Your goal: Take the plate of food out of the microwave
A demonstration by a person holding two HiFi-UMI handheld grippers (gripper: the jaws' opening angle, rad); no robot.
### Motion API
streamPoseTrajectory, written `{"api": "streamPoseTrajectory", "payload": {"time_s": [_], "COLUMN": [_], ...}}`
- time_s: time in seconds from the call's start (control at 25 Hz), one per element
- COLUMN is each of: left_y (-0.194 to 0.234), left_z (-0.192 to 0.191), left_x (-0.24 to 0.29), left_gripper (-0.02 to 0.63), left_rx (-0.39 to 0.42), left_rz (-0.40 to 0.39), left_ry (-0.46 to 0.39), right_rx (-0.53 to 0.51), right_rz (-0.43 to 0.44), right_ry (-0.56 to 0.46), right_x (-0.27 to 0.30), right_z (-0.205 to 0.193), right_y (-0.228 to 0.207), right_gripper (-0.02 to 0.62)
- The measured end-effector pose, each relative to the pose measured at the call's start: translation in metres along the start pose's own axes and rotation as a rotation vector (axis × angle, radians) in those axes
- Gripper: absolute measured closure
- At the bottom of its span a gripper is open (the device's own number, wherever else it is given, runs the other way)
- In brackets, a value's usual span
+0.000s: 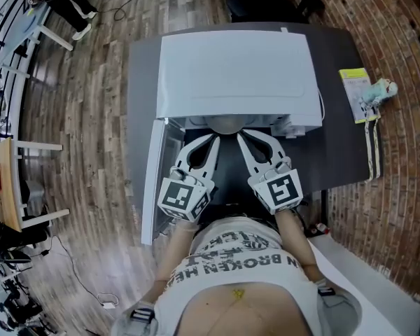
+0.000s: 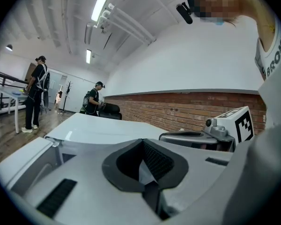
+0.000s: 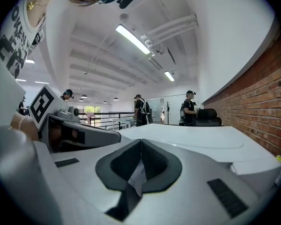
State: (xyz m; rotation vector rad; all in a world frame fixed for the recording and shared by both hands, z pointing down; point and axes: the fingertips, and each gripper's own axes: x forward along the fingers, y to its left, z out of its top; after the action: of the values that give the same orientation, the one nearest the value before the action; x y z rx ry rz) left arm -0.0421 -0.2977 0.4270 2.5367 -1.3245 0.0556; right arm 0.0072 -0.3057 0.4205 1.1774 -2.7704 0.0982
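Note:
A white microwave [image 1: 234, 68] stands on a dark table [image 1: 343, 152], its door [image 1: 152, 180] swung open to the left. A pale plate [image 1: 227, 122] shows at the mouth of the oven; what lies on it is hidden. My left gripper [image 1: 214, 139] and right gripper [image 1: 241, 135] point at the plate's near rim from either side, tips close together. In the left gripper view the left gripper [image 2: 147, 175] is shut with a thin white edge between its pads. The right gripper [image 3: 136, 176] in its own view looks the same, shut on a white sliver.
A yellow-green packet [image 1: 357, 93] lies on the table's right part, by a brick surface [image 1: 399, 152]. A wooden table [image 1: 7, 180] stands at the left on the wood floor. Several people [image 3: 140, 110] stand far behind the microwave.

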Motion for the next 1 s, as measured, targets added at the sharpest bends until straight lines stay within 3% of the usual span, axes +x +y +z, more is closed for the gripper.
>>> {"api": "streamPoseTrajectory", "payload": {"time_s": [0.28, 0.52, 0.72, 0.88, 1.0], "left_y": [0.014, 0.027, 0.039, 0.051, 0.057], "left_z": [-0.049, -0.084, -0.11, -0.124, -0.135], "left_x": [0.002, 0.007, 0.019, 0.026, 0.032], "left_gripper": [0.6, 0.6, 0.6, 0.6, 0.6], "left_rx": [0.029, -0.012, -0.152, -0.372, -0.447], "left_rz": [0.023, 0.031, 0.027, 0.032, 0.029], "left_ry": [0.102, 0.164, 0.175, 0.131, 0.125], "right_rx": [-0.007, 0.021, 0.105, 0.277, 0.454], "right_rz": [-0.027, -0.032, -0.027, -0.029, -0.038], "right_ry": [0.111, 0.195, 0.245, 0.248, 0.233], "right_x": [0.011, 0.021, 0.029, 0.036, 0.041], "right_z": [-0.044, -0.083, -0.112, -0.134, -0.15], "right_y": [0.003, 0.002, -0.003, -0.01, -0.018], "right_gripper": [0.588, 0.588, 0.588, 0.588, 0.586]}}
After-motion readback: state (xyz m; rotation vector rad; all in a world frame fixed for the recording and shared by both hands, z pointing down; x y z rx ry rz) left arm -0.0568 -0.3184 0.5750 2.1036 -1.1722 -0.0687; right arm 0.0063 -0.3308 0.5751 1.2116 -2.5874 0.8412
